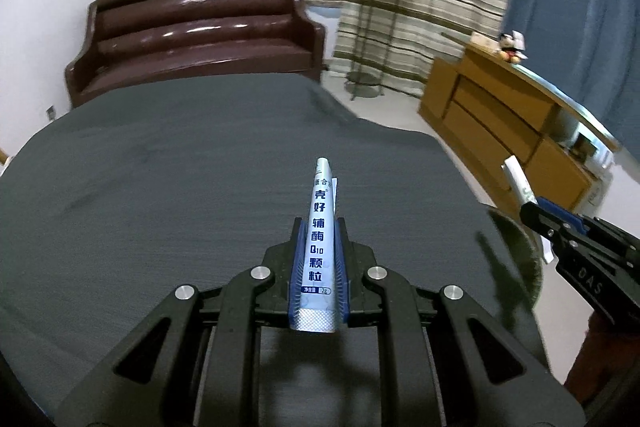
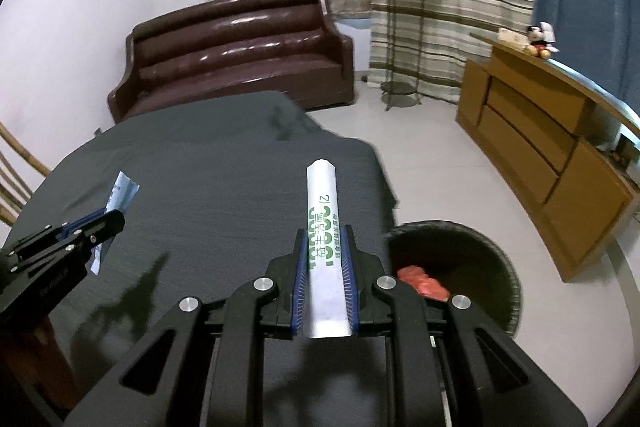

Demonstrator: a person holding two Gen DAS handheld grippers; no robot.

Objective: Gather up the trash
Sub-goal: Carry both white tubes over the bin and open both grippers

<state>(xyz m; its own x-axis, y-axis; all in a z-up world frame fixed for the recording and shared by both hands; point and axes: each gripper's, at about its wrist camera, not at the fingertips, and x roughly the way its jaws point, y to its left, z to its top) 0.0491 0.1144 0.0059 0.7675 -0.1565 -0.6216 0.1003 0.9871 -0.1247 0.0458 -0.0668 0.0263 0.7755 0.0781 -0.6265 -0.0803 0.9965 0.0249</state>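
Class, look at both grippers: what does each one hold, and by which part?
The left gripper clamps a blue sachet by its lower half. The right gripper clamps a white sachet likewise, upper ends sticking out.

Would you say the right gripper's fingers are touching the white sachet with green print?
Touching. The right wrist view shows the white sachet pinched between both blue finger pads of the right gripper, no gap either side.
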